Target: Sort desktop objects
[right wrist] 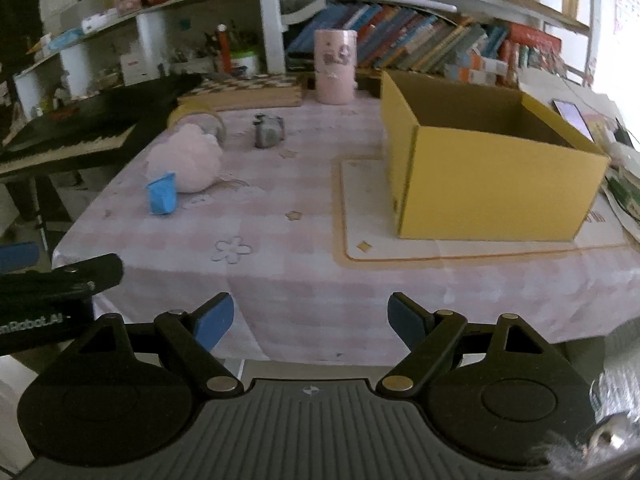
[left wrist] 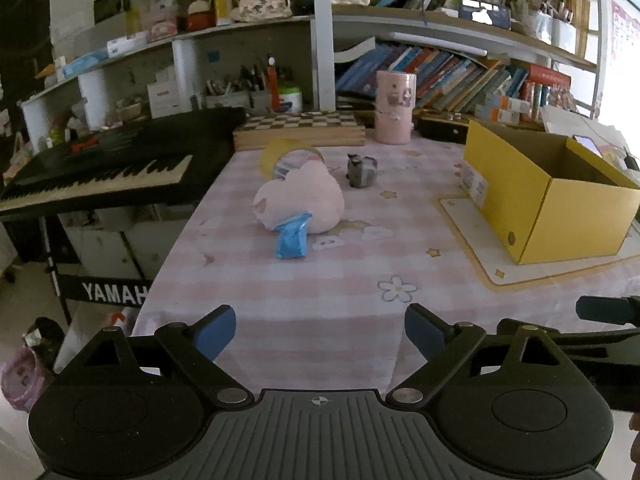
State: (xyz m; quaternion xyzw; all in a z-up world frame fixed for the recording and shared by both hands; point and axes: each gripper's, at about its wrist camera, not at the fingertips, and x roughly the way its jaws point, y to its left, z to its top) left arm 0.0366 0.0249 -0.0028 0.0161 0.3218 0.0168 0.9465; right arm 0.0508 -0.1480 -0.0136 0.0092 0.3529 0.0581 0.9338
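A pink plush toy (left wrist: 304,196) lies mid-table with a blue packet (left wrist: 293,237) leaning against its near side. A small grey figurine (left wrist: 361,171) stands just behind it, and a yellow tape roll (left wrist: 280,151) lies behind the plush. An open yellow cardboard box (left wrist: 552,196) stands at the right. The same plush (right wrist: 188,160), packet (right wrist: 162,196), figurine (right wrist: 269,131) and box (right wrist: 496,176) show in the right wrist view. My left gripper (left wrist: 320,332) is open and empty over the table's near edge. My right gripper (right wrist: 310,322) is open and empty at the near edge, right of the left one.
A black Yamaha keyboard (left wrist: 108,160) stands off the table's left side. A checkered board (left wrist: 300,126) and a pink cylinder (left wrist: 394,108) sit at the back, before bookshelves. A phone (right wrist: 570,114) lies behind the box. A white mat (right wrist: 460,248) lies under the box.
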